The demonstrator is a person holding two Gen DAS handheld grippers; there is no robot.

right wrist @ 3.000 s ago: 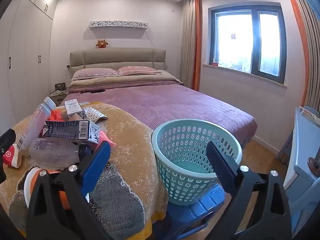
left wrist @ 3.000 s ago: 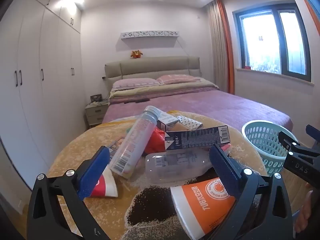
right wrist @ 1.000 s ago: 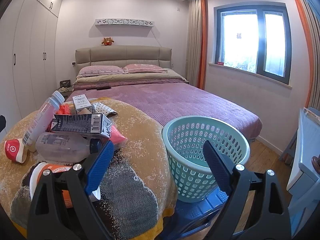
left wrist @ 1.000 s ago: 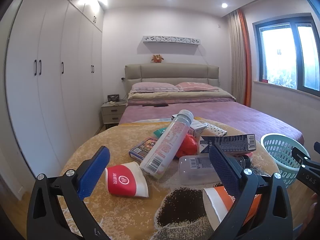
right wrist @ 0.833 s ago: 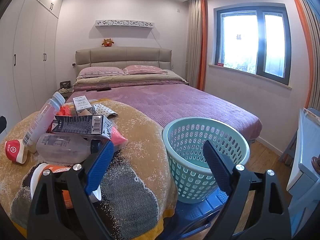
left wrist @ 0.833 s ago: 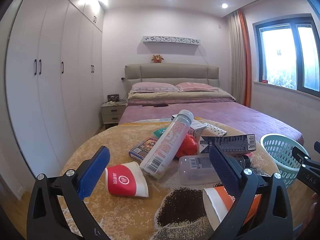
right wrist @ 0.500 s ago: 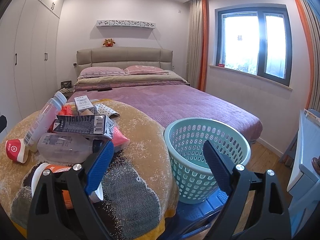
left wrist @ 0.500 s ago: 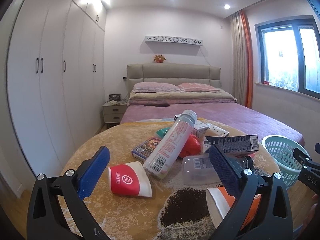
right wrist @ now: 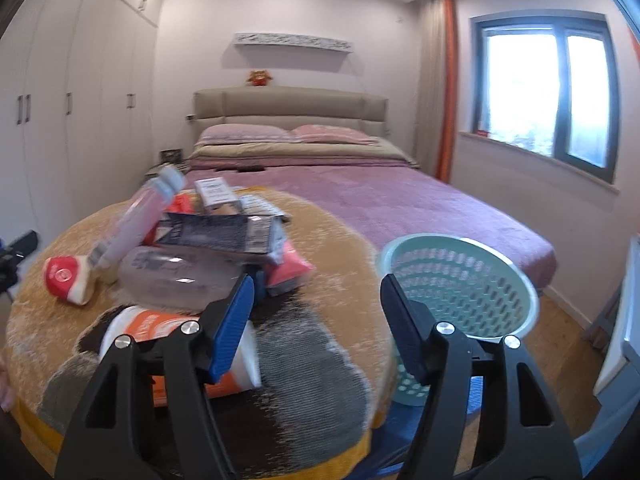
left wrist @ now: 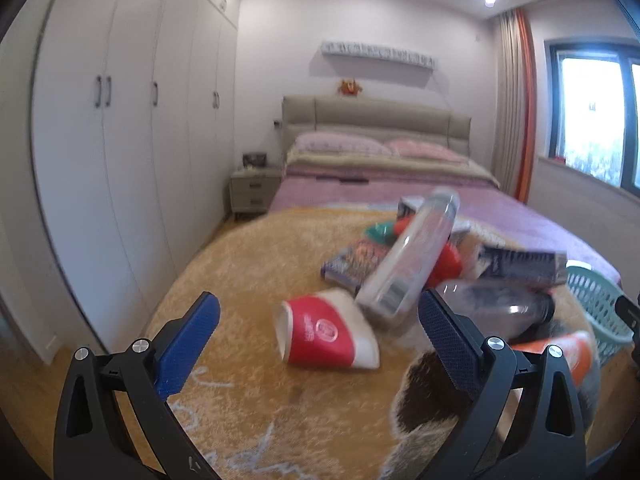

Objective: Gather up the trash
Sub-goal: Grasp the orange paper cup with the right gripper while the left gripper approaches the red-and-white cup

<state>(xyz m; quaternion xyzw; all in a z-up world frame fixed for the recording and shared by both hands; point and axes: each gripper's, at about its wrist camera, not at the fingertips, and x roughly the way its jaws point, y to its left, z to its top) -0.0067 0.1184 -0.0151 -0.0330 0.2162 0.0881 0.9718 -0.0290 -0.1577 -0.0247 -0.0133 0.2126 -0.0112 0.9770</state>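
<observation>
A pile of trash lies on the round table's furry yellow cover (left wrist: 248, 264). It holds a red and white paper cup (left wrist: 320, 336) on its side, a tall leaning bottle (left wrist: 412, 256), a clear bottle (left wrist: 500, 300), a dark carton (left wrist: 520, 264) and an orange cup (left wrist: 568, 356). My left gripper (left wrist: 318, 300) is open, and the red cup lies just ahead between its fingers, untouched. My right gripper (right wrist: 317, 280) hangs over the table's right edge. Its jaws are closing with nothing between them. The orange cup (right wrist: 148, 328) lies by its left finger. The teal basket (right wrist: 460, 280) stands to the right.
A bed (right wrist: 360, 200) with a purple cover fills the room behind the table. White wardrobes (left wrist: 120, 140) line the left wall, with a nightstand (left wrist: 254, 188) beside the bed. The basket rests on a blue stool (right wrist: 404, 420) over wooden floor. A window (right wrist: 548, 96) is at right.
The left gripper has swung left and a little down, so the red cup now sits between its fingers and the pile slid right. The right gripper's jaws have narrowed.
</observation>
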